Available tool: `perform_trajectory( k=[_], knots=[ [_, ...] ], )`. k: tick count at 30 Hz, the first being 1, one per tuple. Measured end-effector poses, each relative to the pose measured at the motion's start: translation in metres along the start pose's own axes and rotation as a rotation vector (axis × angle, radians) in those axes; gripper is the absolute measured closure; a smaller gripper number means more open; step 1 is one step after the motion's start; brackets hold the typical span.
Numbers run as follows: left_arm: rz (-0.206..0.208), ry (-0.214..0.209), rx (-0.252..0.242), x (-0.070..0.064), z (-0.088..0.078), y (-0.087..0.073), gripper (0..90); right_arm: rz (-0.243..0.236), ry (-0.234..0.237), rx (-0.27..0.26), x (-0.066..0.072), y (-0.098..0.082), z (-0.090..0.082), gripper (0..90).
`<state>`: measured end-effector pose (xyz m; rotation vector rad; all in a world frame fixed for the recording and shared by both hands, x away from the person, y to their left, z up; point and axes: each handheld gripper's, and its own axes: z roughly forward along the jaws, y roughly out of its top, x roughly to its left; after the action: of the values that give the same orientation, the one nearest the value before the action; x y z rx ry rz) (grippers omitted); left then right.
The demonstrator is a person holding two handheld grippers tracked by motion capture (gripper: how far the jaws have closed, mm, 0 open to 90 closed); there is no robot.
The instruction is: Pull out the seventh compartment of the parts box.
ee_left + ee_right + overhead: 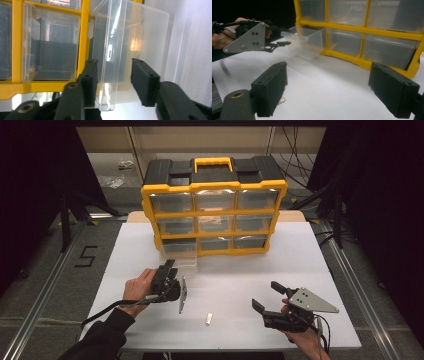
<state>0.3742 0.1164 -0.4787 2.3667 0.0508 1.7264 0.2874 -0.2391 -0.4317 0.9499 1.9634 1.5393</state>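
High view: the organizer (215, 205) stood at the table's (300, 265) far edge. Its bottom-left drawer (181, 259) was pulled out, the left gripper (167, 270) at its front. A small part (209, 319) lay nearer, between the grippers.

Left gripper view: jaws parted, straddling the drawer's front lip, not clamped.

Right gripper view: the right gripper (327, 92) hung wide open, empty, well short of the organizer.

Likely step: drawer handling; next, closing on the lip.

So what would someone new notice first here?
The yellow drawer cabinet at the table's far side, its bottom-left clear drawer pulled out. The left gripper reaches to that drawer's front, jaws open around its lip. A small pale piece lies between the hands.
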Motion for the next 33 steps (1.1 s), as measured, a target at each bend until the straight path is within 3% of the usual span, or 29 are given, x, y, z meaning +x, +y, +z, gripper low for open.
perform_trajectory(
  k=[11,19,25,30,33],
  knots=[
    [-0.132,-0.045,-0.039,0.000,-0.007,0.004,40.4,-0.001,-0.002,0.001,0.000,0.000,0.000,16.4],
    [-0.314,-0.126,-0.066,0.009,-0.013,0.005,30.9,-0.001,-0.002,0.001,0.000,0.000,0.000,16.4],
    [-0.441,-0.249,-0.117,0.011,-0.015,0.006,26.0,-0.002,-0.003,0.001,0.000,0.000,0.000,16.4],
    [-0.600,-0.348,-0.204,0.016,-0.017,0.006,23.5,-0.003,-0.004,0.002,0.000,0.000,0.000,16.4],
    [-0.681,-0.394,-0.230,0.020,-0.018,0.006,22.4,0.000,-0.004,-0.001,0.000,0.000,0.000,16.4]
  ],
)
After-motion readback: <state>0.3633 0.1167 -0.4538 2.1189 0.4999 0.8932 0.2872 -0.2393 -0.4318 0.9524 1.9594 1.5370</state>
